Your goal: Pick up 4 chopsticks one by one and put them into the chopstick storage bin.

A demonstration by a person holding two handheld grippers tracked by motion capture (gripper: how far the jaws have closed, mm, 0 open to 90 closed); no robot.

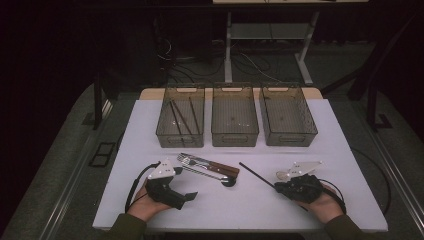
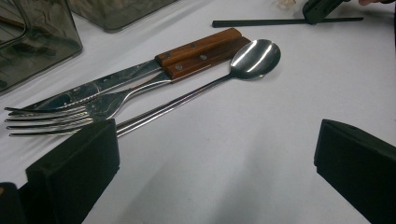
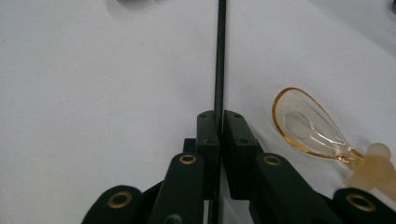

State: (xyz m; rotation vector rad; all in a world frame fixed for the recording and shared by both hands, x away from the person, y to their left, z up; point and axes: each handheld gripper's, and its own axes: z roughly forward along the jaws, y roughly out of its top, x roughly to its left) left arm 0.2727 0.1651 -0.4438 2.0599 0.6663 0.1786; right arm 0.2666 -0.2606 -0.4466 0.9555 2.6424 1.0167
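My right gripper (image 3: 219,126) is shut on a thin black chopstick (image 3: 219,56), which runs straight ahead between its pads and lies low over the white table. In the high view this chopstick (image 1: 255,172) points diagonally away from the right gripper (image 1: 280,187) at the front right. A clear amber plastic spoon (image 3: 308,123) lies just beside the jaws. My left gripper (image 2: 215,172) stands open near the front left (image 1: 182,197), with nothing between its jaws. Ahead of it lie a wood-handled knife (image 2: 116,81), a wood-handled fork (image 2: 56,119) and a metal spoon (image 2: 254,58).
Three smoky see-through bins stand in a row at the back of the table: the left bin (image 1: 180,144) holds dark chopsticks, the middle bin (image 1: 235,142) and the right bin (image 1: 290,141) look bare inside. A person's hands hold both grippers at the table's front edge (image 1: 240,227).
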